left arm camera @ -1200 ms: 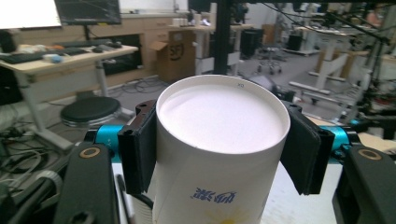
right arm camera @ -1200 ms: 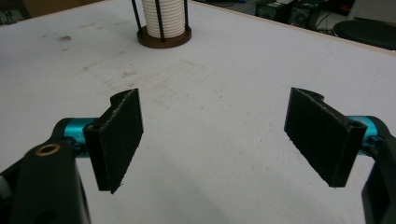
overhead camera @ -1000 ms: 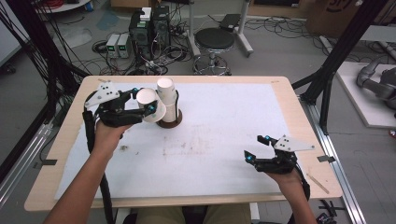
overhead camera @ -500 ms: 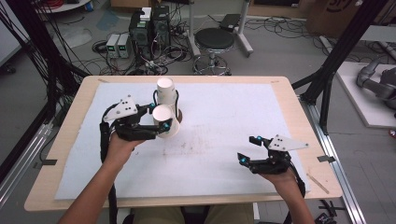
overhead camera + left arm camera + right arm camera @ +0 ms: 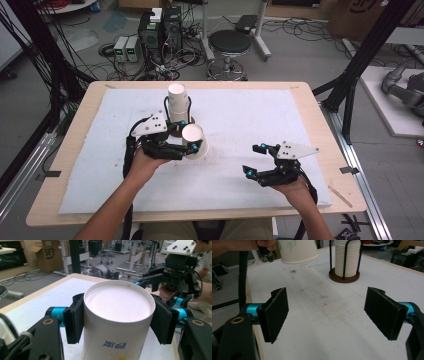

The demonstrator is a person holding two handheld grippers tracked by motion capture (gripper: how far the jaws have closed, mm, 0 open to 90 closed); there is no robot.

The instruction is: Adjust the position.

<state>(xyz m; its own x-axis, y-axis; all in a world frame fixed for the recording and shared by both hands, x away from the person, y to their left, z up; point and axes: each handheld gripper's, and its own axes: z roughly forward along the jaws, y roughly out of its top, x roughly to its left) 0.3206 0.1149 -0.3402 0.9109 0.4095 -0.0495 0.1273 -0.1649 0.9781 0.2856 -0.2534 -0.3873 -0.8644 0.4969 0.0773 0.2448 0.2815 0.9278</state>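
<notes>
Cup stack [image 5: 177, 107] stands behind held cup [image 5: 193, 141] — tongs [image 5: 253, 160] rightward

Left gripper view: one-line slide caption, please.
Left gripper clamps an upside-down paper cup above the white mat, right gripper beyond.

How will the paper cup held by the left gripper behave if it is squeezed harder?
The paper cup looks thin-walled and empty, so probably light and easily dented. The left gripper clamps it near its closed base, likely its stiffest part. Its smooth tapered side might slip.
</notes>
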